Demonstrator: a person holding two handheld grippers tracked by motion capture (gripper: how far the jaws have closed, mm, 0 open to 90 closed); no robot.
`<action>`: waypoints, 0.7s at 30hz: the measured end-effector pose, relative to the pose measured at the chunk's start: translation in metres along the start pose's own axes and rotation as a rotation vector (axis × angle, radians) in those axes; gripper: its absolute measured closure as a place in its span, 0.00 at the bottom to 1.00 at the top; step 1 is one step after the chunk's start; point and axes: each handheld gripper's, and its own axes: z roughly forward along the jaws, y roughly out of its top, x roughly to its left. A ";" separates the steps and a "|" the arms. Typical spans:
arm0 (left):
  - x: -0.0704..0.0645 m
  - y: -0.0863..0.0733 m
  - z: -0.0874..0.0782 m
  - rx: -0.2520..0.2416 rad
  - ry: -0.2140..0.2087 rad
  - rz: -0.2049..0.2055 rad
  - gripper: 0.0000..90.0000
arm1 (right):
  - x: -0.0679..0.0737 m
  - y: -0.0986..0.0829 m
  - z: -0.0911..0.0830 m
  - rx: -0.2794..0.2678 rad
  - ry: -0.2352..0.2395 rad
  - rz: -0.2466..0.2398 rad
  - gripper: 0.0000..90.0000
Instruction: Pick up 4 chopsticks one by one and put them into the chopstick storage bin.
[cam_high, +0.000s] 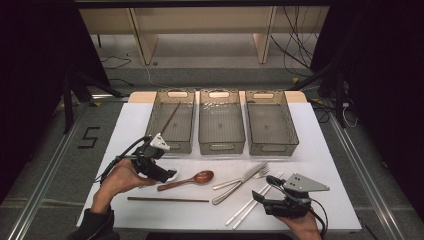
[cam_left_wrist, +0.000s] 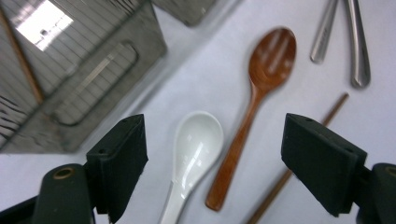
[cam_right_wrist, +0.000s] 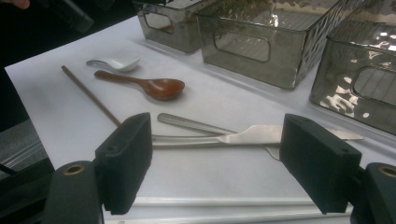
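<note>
- Currently the left gripper (cam_left_wrist: 215, 154) hovers with jaws spread wide over the white spoon (cam_left_wrist: 194, 154), which lies on the table (cam_high: 320, 150) just beside the wooden spoon (cam_left_wrist: 261, 93), near the left bin (cam_high: 172, 122).
- Handling estimate: the white spoon looks glazed ceramic, so rigid, slippery and chip-prone.
- Recommended hold: across the narrow handle near the bowl, clear of the wooden spoon.
- Right gripper (cam_right_wrist: 215, 163) stands open above the white chopsticks (cam_right_wrist: 210, 202), holding nothing.
</note>
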 end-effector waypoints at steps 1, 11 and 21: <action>-0.001 -0.002 0.000 0.020 -0.005 0.014 0.24 | 0.000 0.000 0.000 0.000 0.000 0.001 0.29; -0.014 -0.014 0.015 0.178 -0.030 0.050 0.27 | 0.000 0.000 0.000 0.001 -0.002 -0.002 0.29; -0.017 -0.030 0.029 0.289 -0.039 0.072 0.38 | 0.000 0.000 0.000 0.001 -0.001 -0.002 0.29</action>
